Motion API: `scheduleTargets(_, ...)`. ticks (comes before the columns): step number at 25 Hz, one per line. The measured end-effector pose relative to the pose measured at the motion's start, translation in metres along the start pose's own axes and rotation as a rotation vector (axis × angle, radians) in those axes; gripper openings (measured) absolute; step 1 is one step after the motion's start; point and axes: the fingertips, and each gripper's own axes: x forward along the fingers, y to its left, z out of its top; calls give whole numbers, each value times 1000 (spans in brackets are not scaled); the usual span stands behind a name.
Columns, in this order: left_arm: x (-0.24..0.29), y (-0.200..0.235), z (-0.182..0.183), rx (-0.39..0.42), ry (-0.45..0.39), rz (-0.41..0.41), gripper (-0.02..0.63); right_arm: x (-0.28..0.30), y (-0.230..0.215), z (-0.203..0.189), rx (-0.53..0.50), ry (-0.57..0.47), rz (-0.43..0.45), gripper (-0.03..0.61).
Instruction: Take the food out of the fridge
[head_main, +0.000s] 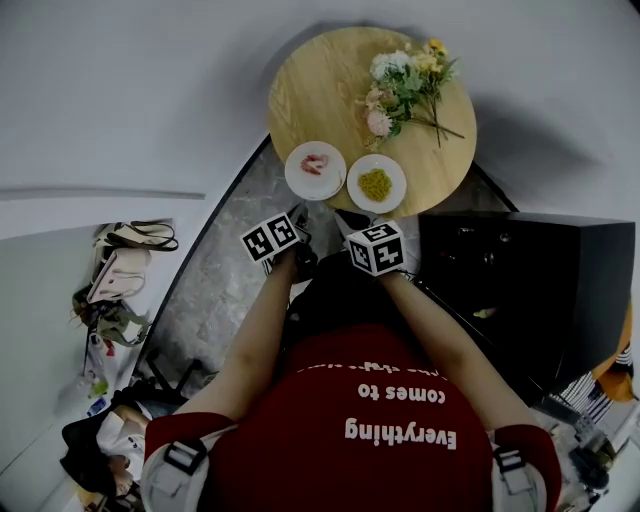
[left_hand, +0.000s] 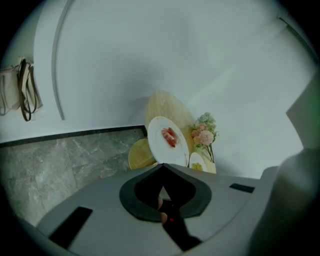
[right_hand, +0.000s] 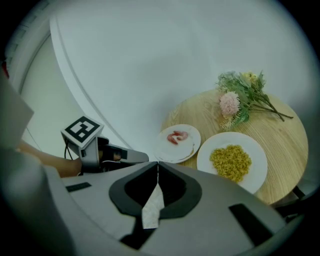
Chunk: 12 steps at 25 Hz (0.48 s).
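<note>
Two white plates stand on the round wooden table (head_main: 330, 80). One holds pink shrimp (head_main: 315, 168) (left_hand: 169, 140) (right_hand: 177, 142); the other holds yellow grains (head_main: 377, 184) (right_hand: 232, 161) (left_hand: 198, 162). My left gripper (head_main: 297, 218) (left_hand: 162, 165) hovers just short of the shrimp plate's near rim, jaws shut and empty. Beside it my right gripper (head_main: 352, 222) (right_hand: 158, 162) is also shut with nothing held, just short of both plates. The right gripper view shows the left gripper (right_hand: 135, 156) at its left.
A bunch of flowers (head_main: 410, 85) (right_hand: 240, 97) lies on the table's far right part. A black fridge-like cabinet (head_main: 540, 290) stands at my right. Bags and shoes (head_main: 120, 270) sit by the white wall at the left, over grey stone floor (head_main: 215, 280).
</note>
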Motion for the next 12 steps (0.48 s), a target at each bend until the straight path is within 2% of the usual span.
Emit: scheduleTargets(12,-19,-75,-17,543,-7,-41,8,-20,4,0,50,-101,-17,12)
